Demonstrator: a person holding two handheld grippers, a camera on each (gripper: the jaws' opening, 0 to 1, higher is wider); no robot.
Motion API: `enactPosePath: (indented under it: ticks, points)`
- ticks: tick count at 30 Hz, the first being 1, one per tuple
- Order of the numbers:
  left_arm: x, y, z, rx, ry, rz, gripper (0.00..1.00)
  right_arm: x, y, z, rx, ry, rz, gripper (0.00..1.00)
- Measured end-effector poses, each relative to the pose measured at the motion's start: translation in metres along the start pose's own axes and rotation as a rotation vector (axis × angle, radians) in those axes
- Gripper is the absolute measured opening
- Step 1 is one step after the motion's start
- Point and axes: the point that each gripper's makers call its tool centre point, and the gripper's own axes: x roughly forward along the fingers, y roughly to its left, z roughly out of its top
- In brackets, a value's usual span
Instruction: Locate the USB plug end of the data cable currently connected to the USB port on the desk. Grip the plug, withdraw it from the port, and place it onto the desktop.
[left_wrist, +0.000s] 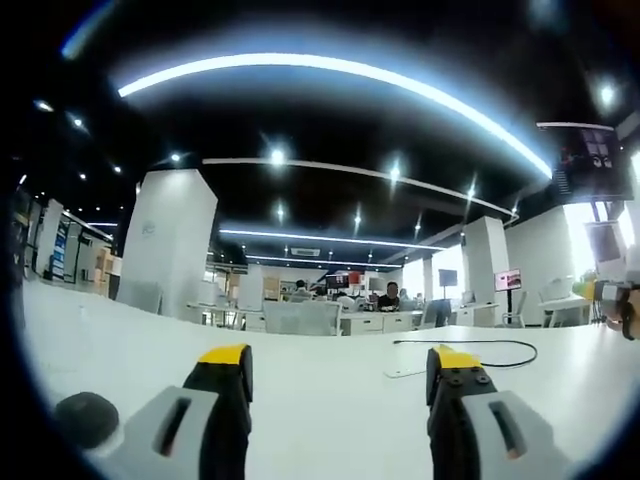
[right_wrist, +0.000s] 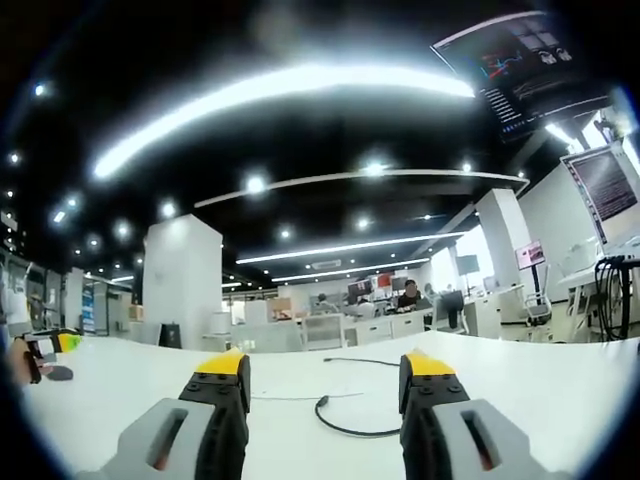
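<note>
In the left gripper view a thin black data cable (left_wrist: 500, 344) lies in a loop on the white desk (left_wrist: 150, 350), far right of centre. Its near end runs to a small flat pale patch (left_wrist: 405, 373) on the desktop; I cannot make out a plug or port there. My left gripper (left_wrist: 340, 358) is open and empty, well short of the cable. In the right gripper view the cable (right_wrist: 350, 430) curves between my jaws, with a thicker dark end (right_wrist: 320, 404). My right gripper (right_wrist: 325, 365) is open and empty above the desk (right_wrist: 540, 380).
The other gripper shows at the right edge (left_wrist: 608, 293) and at the left edge (right_wrist: 45, 345). A dark round object (left_wrist: 85, 418) sits near my left jaw. Monitors (right_wrist: 605, 185) and hanging cables (right_wrist: 610, 290) stand at the right. Office desks and people lie beyond.
</note>
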Motion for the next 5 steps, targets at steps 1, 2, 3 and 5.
enactPosePath:
  ticks: [1,2,3,5]
  points:
    - [-0.0002,0.0008,0.0005,-0.007,-0.002,0.000,0.71,-0.0001,0.0006,0.0003,0.001,-0.002,0.002,0.61]
    - [-0.0003,0.0010,0.0008,-0.013,-0.004,0.000,0.71,-0.0003,0.0012,0.0003,0.002,-0.003,0.002,0.60]
    - [-0.0002,0.0012,0.0009,-0.016,-0.005,-0.001,0.72,-0.0003,0.0013,0.0003,0.002,-0.003,0.001,0.60]
    - [-0.0002,0.0013,0.0005,-0.019,-0.004,0.000,0.72,-0.0004,0.0011,0.0001,-0.002,-0.003,-0.001,0.60]
